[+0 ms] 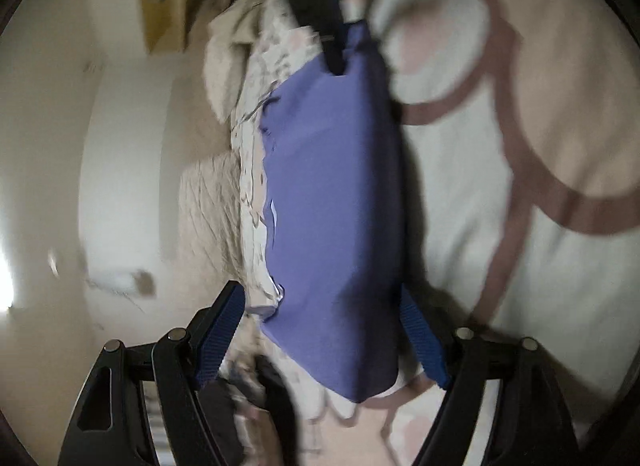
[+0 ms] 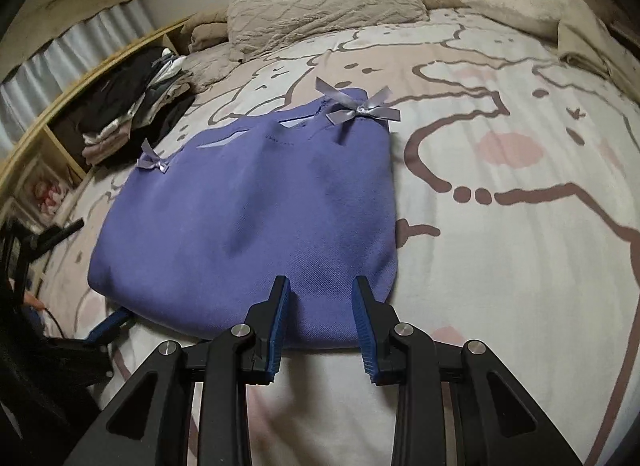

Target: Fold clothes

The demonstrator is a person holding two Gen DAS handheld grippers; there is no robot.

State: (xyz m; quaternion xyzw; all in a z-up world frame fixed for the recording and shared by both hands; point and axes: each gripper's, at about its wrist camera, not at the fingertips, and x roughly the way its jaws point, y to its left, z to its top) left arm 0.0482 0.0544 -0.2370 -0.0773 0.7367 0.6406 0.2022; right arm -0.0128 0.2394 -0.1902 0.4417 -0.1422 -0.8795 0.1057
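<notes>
Left wrist view: blurred; my left tool (image 1: 320, 330) has jaws wide, the purple garment (image 1: 332, 193) between them, pads not seen pressing it.
Garment here: lies on the bed cover (image 1: 500, 185); my right tool (image 1: 320, 13) is at its far edge.
Right wrist view: my right tool (image 2: 322, 322) is narrow, jaws either side of the near edge of the garment (image 2: 248, 209); a pinch I cannot tell.
Garment there: flat compact rectangle on the bed cover (image 2: 500, 266), bow (image 2: 358, 105) at the far edge.
Other clothes: stack (image 2: 132, 117) at the bedside, left.
Progress: I judge this piece nearly folded; maybe one more fold or stacking remains.
Writing: none readable, no brand seen.
</notes>
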